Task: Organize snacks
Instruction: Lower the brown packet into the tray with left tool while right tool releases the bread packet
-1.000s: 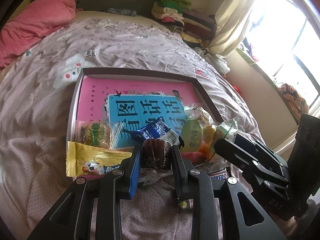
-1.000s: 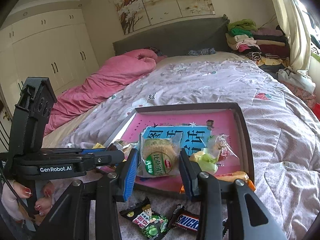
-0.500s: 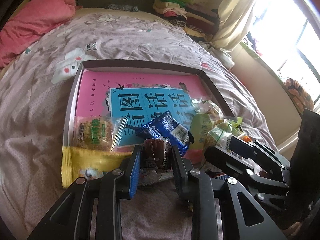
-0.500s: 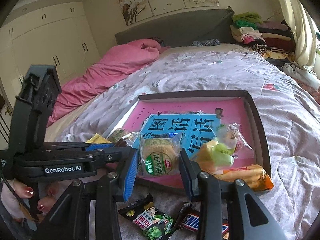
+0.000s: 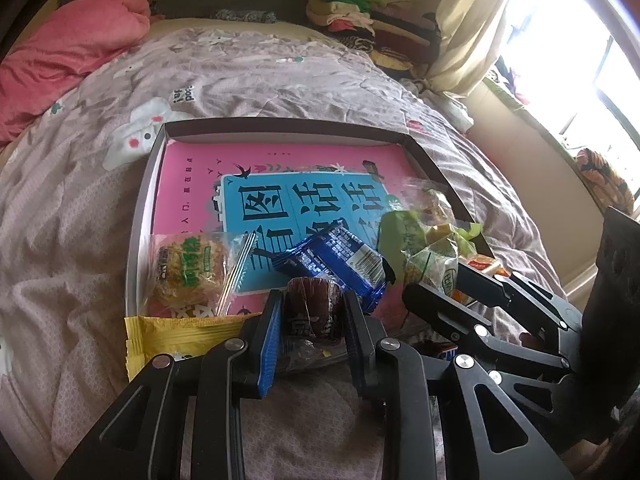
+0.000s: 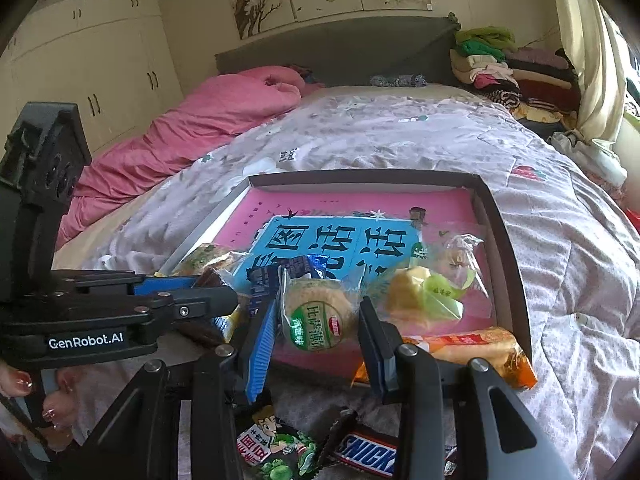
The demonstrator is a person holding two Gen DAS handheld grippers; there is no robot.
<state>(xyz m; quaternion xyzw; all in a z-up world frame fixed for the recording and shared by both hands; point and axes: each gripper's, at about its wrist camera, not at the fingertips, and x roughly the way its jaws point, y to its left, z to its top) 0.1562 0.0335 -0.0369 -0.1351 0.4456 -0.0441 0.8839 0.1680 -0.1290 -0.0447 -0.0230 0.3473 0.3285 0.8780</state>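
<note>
**Left wrist view: both claws loaded at the box's near edge**

Left wrist view first: the left gripper [image 5: 311, 312] is clenched on a dark brown wrapped snack [image 5: 312, 308], carried right at the near rim of the shallow box [image 5: 280, 128]. Just past it lie a blue packet [image 5: 340, 258] and a clear-wrapped pastry [image 5: 188, 270] on the pink book, with a yellow packet [image 5: 176, 332] draped over the rim.

Over on the right, the right gripper [image 6: 316, 328] is grasping a round green-labelled cake [image 6: 318, 320], also at the near rim. Beyond its fingers, a yellow-green sweets bag [image 6: 424, 300] and an orange packet [image 6: 472, 350] crowd the box's right corner. A Snickers bar [image 6: 368, 454] and a green cartoon packet [image 6: 276, 448] wait on the bedspread [image 6: 560, 264].

By my read, this is the placing step: each claw needs to move forward over bare pink, lower, and let go.
</note>
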